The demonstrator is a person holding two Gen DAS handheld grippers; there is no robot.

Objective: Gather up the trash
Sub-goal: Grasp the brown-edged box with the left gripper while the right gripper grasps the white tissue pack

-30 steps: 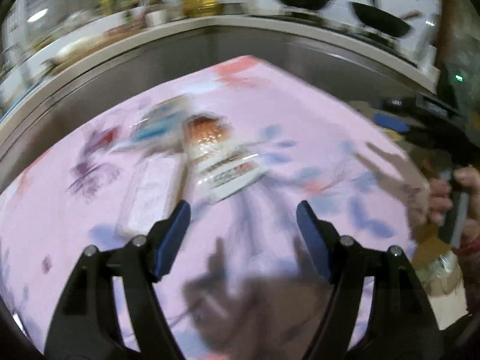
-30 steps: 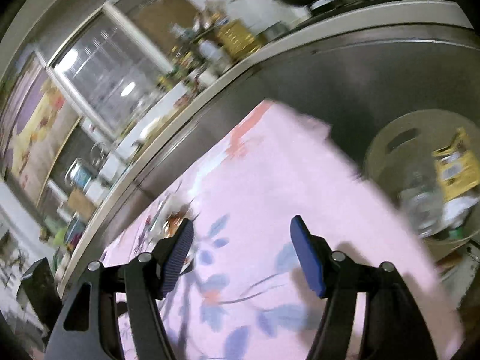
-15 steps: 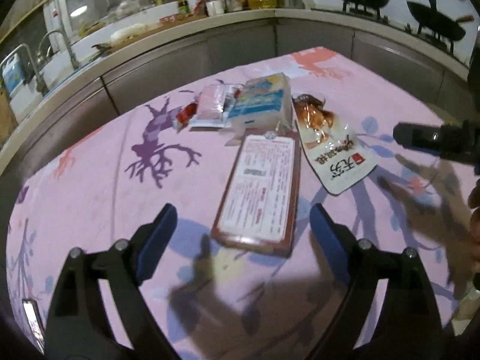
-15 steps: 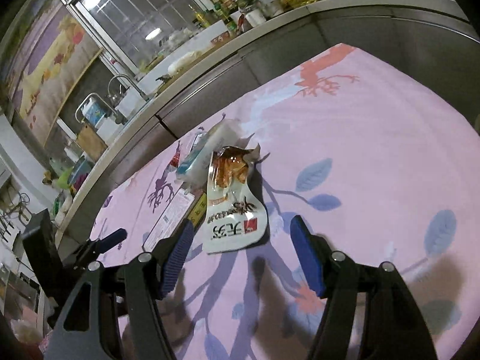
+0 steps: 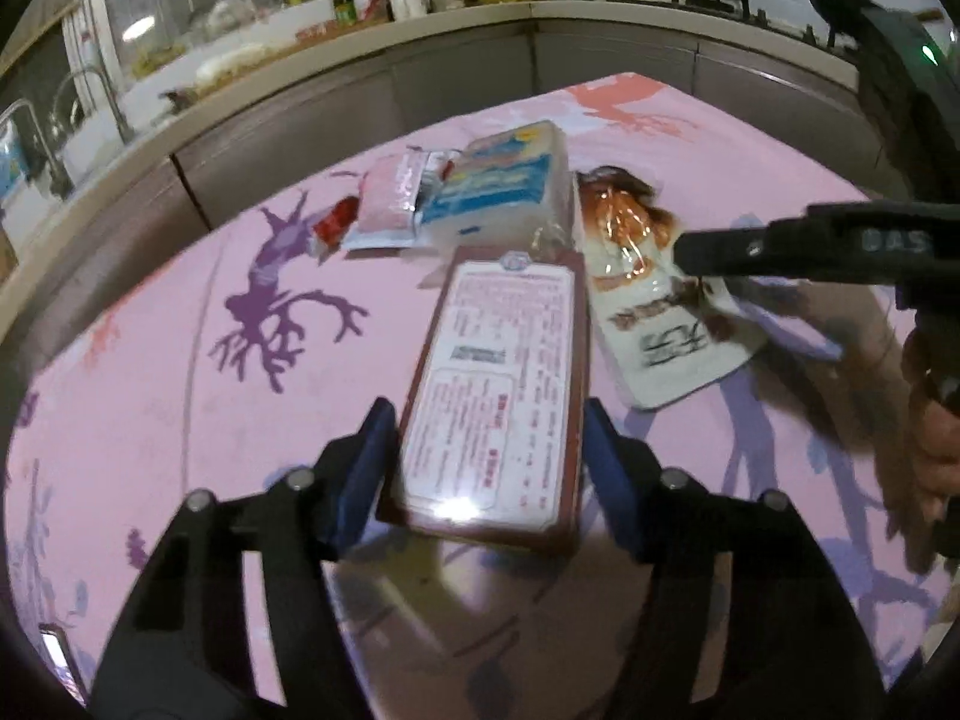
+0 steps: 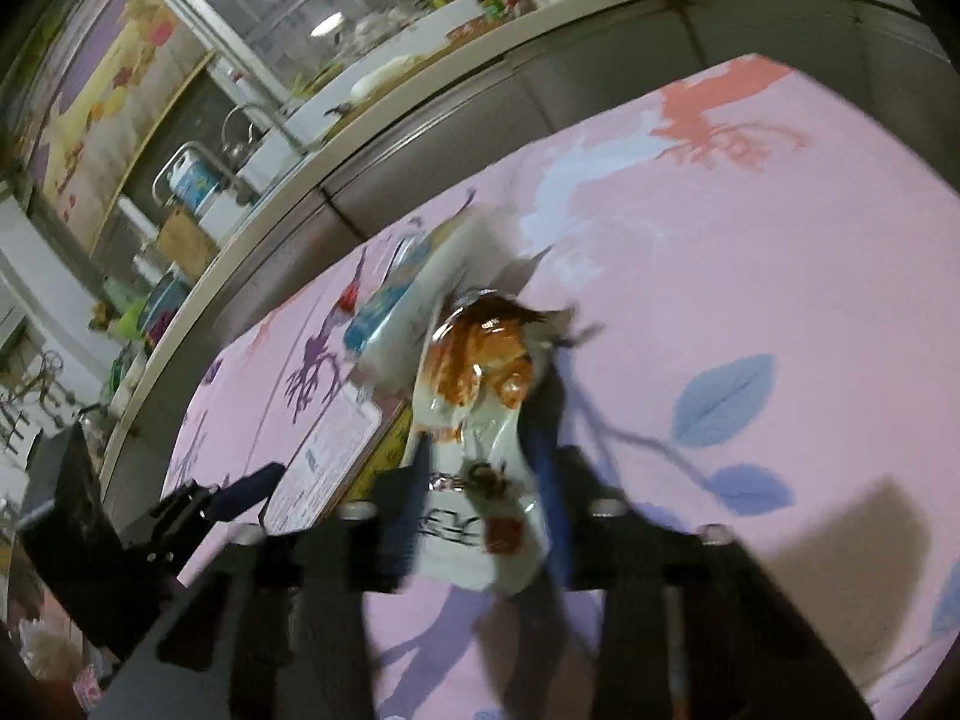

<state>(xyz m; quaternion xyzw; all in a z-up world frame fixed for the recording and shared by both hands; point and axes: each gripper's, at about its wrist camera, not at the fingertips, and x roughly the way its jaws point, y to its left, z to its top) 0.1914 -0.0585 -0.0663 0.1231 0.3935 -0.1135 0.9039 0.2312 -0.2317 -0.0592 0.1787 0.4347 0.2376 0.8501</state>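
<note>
A flat brown box with a white label (image 5: pixel 498 384) lies on the pink tablecloth (image 5: pixel 180 360). My left gripper (image 5: pixel 486 462) straddles its near end. The jaws are closing, and the blue pads (image 5: pixel 366 468) rest against the box's long sides. Just right of the box lies a white pouch with an orange window (image 6: pixel 480 372). My right gripper (image 6: pixel 480 504) is closing on its lower end, and the pouch is crumpled between the fingers. In the left wrist view the right gripper's fingers (image 5: pixel 750 249) reach in from the right over the pouch (image 5: pixel 672 336).
Behind the box lie a blue-and-white pack (image 5: pixel 504 180), a pink wrapper (image 5: pixel 390 198) and a small red wrapper (image 5: pixel 333 225). A grey counter (image 5: pixel 360 102) with bottles, a sink and woks curves round the table's far side. A person's hand (image 5: pixel 936 438) is at the right edge.
The left gripper came forward and down over the box, and its jaws narrowed onto it. The right gripper swung from the bin to the pouch and closed on it.
</note>
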